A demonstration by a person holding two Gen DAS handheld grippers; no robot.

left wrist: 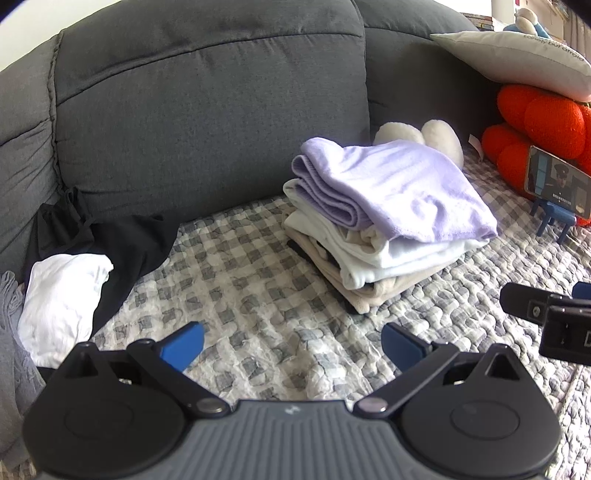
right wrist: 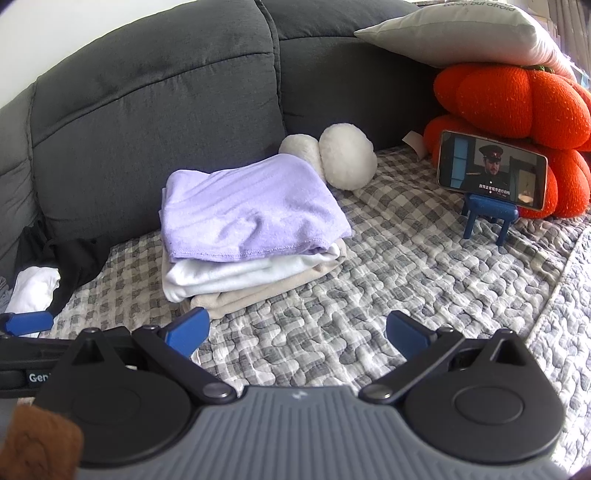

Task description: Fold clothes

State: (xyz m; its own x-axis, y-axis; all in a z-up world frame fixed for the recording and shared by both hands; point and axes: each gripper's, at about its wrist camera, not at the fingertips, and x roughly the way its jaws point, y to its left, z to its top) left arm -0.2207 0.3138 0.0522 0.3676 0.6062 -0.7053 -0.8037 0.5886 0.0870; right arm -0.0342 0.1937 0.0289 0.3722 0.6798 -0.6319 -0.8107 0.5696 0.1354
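On the grey checked quilted sofa cover, a folded stack of lilac, white and beige clothes sits at 1 o'clock from the left gripper. Both the left gripper and the right gripper hover released, holding nothing. Unfolded black and white garments lie crumpled at 10 o'clock.

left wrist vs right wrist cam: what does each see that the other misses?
Left wrist only: the blue plush toy behind the grey pillow, and most of the unfolded white garment on the black garment.

Right wrist only: the phone face-on and whole on its blue stand, and a brown fuzzy patch at bottom left.

Both: the folded stack with the lilac towel on top, the checked quilt, the orange cushion, and open, empty tongs on the left gripper and right gripper.
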